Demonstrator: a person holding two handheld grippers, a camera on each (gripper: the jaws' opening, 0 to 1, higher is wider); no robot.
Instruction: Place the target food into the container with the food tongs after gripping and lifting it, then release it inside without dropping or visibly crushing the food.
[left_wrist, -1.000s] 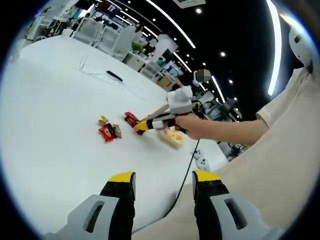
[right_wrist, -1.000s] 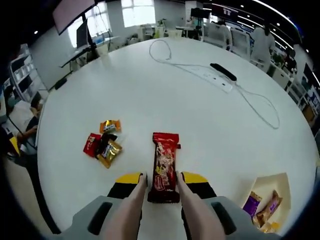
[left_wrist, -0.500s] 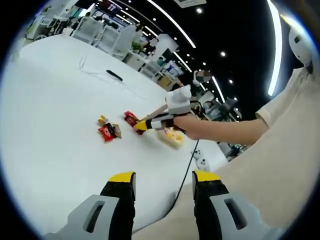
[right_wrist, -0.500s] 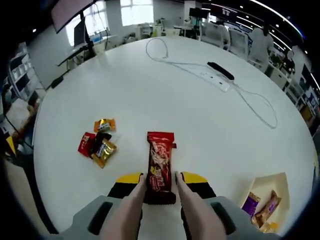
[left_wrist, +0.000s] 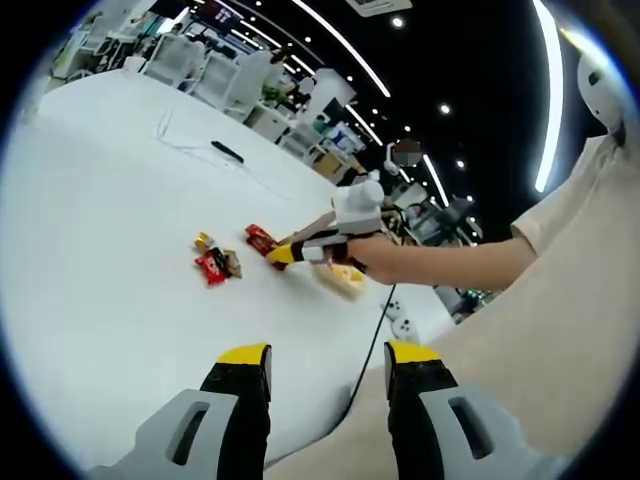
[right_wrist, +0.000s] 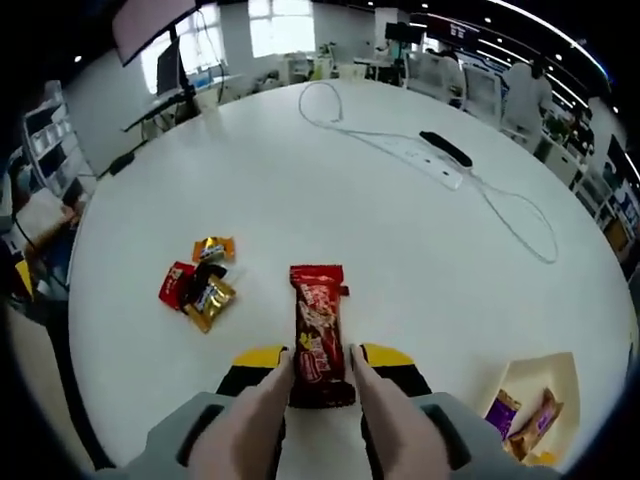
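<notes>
Now red snack bar (right_wrist: 316, 335) lifted, tongs (right_wrist: 318, 372) clamped.

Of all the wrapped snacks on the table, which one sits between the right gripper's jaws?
The long red snack bar, lying apart from the others, its near end between the tongs that the right gripper squeezes. The small pile of candies lies untouched to its left.
</notes>
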